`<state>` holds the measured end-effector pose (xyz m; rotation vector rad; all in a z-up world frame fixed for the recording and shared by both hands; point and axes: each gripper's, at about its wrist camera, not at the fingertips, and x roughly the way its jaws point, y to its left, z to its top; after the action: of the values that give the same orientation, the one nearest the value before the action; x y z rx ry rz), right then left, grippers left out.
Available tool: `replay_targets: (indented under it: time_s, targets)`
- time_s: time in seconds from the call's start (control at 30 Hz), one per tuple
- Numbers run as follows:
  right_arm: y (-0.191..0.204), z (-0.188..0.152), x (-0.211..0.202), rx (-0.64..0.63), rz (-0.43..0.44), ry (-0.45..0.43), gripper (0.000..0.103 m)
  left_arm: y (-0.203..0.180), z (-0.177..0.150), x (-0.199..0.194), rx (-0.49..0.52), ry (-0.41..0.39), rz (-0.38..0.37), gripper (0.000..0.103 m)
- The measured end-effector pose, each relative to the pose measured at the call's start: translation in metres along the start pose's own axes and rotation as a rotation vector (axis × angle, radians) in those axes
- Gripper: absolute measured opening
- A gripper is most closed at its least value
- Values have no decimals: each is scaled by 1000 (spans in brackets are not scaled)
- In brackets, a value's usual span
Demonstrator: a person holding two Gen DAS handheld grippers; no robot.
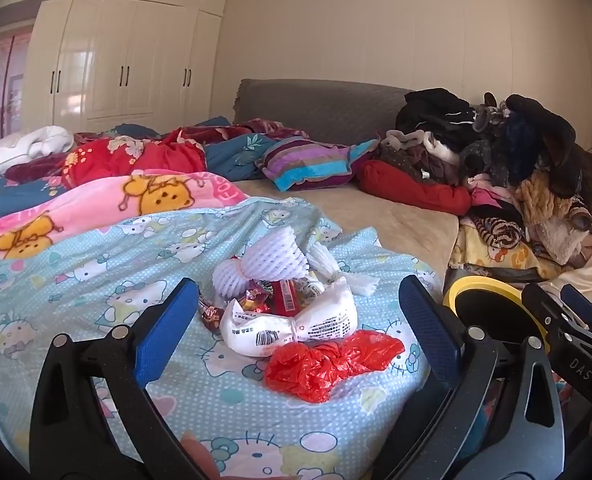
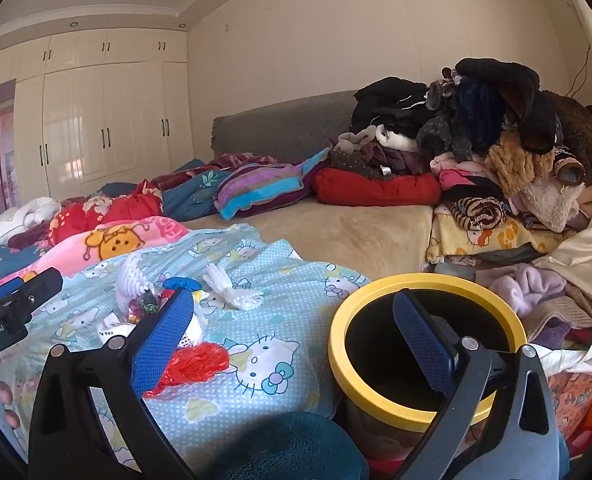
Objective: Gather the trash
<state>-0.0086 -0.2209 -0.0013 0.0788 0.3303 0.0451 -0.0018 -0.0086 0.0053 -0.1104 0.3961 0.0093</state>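
A heap of trash lies on the light-blue cartoon-cat bedsheet (image 1: 76, 280): a crumpled red plastic bag (image 1: 331, 364), a white printed wrapper (image 1: 292, 324), red candy wrappers (image 1: 284, 300) and white foam fruit nets (image 1: 272, 256). My left gripper (image 1: 299, 320) is open, its blue pads either side of the heap and just short of it. A yellow-rimmed bin (image 2: 423, 344) stands at the bed's near right. My right gripper (image 2: 296, 332) is open, its right finger (image 2: 419, 332) in front of the bin's mouth, its left finger (image 2: 160, 344) hiding part of the red bag (image 2: 200, 360).
Rumpled quilts, a pink blanket (image 1: 96, 200) and a striped pillow (image 1: 311, 160) lie across the back of the bed. A tall pile of clothes and plush toys (image 2: 495, 148) fills the right side. Bare beige mattress (image 2: 355, 232) lies between. White wardrobes (image 1: 128, 60) line the far wall.
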Motion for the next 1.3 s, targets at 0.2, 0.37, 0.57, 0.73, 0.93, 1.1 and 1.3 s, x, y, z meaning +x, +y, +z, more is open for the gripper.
replay_targets:
  time_s: [0.2, 0.37, 0.57, 0.73, 0.93, 1.1, 1.3]
  targets:
    - [1, -1, 0, 1, 3, 1, 97, 1, 2, -2, 2, -2, -5, 92]
    - [1, -2, 1, 0, 1, 2, 97, 2, 1, -2, 1, -5, -6, 92]
    - [1, -2, 1, 0, 2, 3, 97, 1, 2, -3, 2, -7, -6, 92]
    - [2, -2, 1, -7, 3, 4, 97, 1, 1, -3, 0, -7, -6, 92]
    - [8, -10, 2, -26, 9, 5, 97, 1, 3, -4, 1, -9, -6, 92]
    - [8, -10, 2, -25, 7, 7, 97, 0, 3, -4, 0, -10, -8, 92]
    - [7, -10, 2, -26, 9, 7, 97, 0, 2, -4, -1, -11, -9, 92]
